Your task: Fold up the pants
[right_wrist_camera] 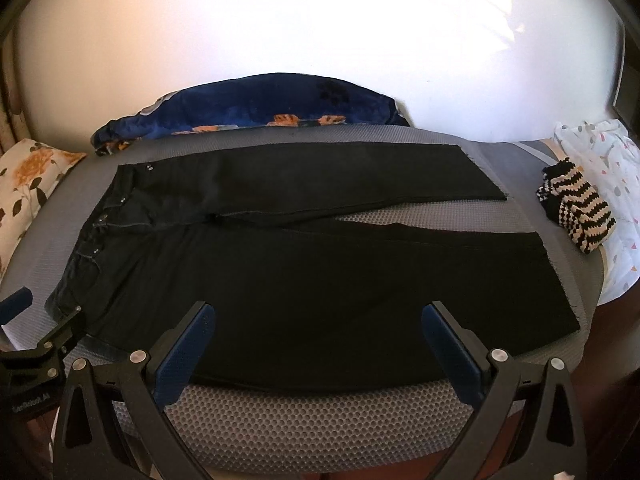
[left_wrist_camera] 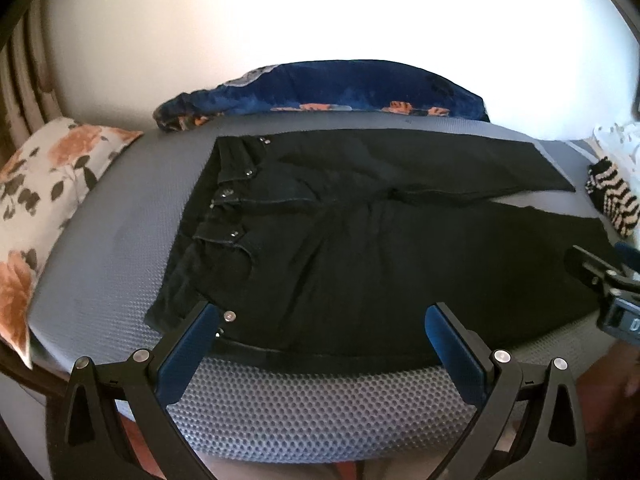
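Observation:
Black pants (left_wrist_camera: 360, 240) (right_wrist_camera: 320, 264) lie flat and spread on a grey dimpled mat (left_wrist_camera: 320, 408) (right_wrist_camera: 312, 420), waistband to the left, both legs running right and slightly apart. My left gripper (left_wrist_camera: 324, 320) hovers open over the near edge by the waist end, nothing between its blue-padded fingers (left_wrist_camera: 196, 336). My right gripper (right_wrist_camera: 320, 320) is open too, above the near leg's edge, holding nothing. Each gripper shows at the edge of the other's view: the right gripper (left_wrist_camera: 600, 276), and the left gripper (right_wrist_camera: 44, 340).
A dark blue flowered blanket (left_wrist_camera: 328, 92) (right_wrist_camera: 248, 108) lies bunched behind the pants against a white wall. A flowered pillow (left_wrist_camera: 44, 184) (right_wrist_camera: 28, 184) sits left. A striped knit item (right_wrist_camera: 576, 208) (left_wrist_camera: 612, 200) and white patterned cloth (right_wrist_camera: 608, 184) lie right.

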